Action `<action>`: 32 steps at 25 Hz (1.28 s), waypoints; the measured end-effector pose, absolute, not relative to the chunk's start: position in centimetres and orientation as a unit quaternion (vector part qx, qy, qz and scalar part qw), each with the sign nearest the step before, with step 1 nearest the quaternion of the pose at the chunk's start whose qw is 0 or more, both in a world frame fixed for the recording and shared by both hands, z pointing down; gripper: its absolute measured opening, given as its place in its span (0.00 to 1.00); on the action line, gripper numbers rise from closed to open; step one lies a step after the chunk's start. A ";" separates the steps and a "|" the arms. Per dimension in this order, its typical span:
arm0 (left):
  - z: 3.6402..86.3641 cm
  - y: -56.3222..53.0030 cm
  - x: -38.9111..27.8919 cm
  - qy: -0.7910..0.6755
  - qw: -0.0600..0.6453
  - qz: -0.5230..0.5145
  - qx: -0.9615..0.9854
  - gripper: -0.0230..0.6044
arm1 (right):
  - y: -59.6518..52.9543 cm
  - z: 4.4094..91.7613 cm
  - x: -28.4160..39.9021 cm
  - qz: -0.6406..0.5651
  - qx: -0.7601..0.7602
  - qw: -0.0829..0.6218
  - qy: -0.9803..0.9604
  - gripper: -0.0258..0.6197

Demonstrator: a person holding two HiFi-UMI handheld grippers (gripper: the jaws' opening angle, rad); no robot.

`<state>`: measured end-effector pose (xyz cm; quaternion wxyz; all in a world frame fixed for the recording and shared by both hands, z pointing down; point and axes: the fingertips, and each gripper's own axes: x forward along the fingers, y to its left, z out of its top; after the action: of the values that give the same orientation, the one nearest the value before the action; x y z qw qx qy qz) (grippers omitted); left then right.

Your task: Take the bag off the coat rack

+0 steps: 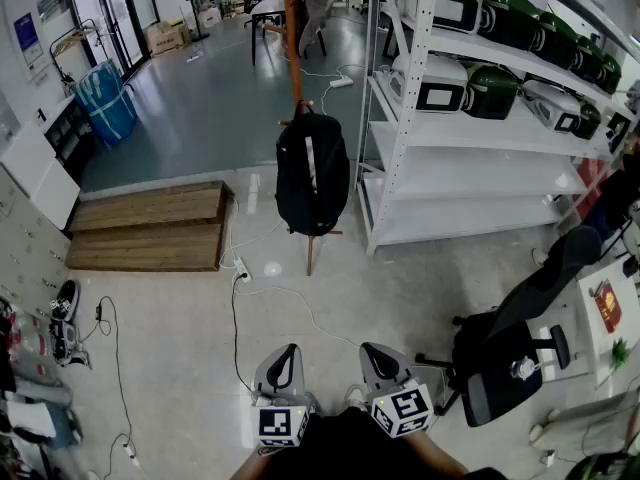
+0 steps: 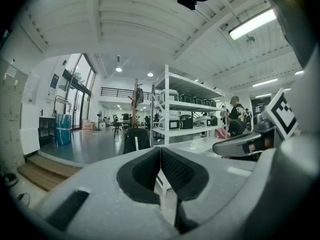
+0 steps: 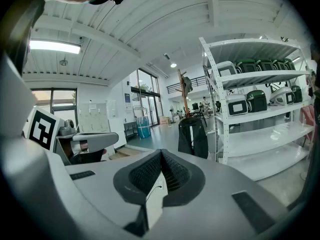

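Shelf unit (image 1: 470,218): just right of the coat rack (image 1: 293,48) in the head view, loaded with appliances.
Wooden platform (image 1: 150,226): on the floor left of the coat rack.
Office chair (image 1: 520,333): well apart from the coat rack, on its near right.
Bag (image 1: 312,173): black, hangs upright on the coat rack.
Left gripper (image 1: 285,360): well short of the coat rack, jaws together, nothing between them.
Right gripper (image 1: 380,358): beside the left, equally far from the coat rack, jaws together and empty.
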<state>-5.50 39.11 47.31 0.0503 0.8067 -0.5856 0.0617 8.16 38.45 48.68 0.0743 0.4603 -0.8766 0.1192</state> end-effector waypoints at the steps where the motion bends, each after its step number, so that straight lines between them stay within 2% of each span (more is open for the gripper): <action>1: 47.4 39.1 -5.3 -0.585 0.055 0.063 0.807 0.06 | 38.4 48.7 8.2 0.120 0.460 0.074 -0.877 0.06; 24: 47.8 38.2 0.0 -0.597 0.060 0.062 0.797 0.06 | 37.2 49.2 12.7 0.116 0.439 0.070 -0.888 0.06; 32: 47.3 36.6 1.8 -0.627 0.041 0.053 0.776 0.06 | 35.0 49.7 14.7 0.107 0.417 0.069 -0.900 0.06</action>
<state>1.78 36.59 47.32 0.0408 0.7764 -0.6267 0.0527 14.65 34.99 49.69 0.0685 0.4166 -0.9002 0.1072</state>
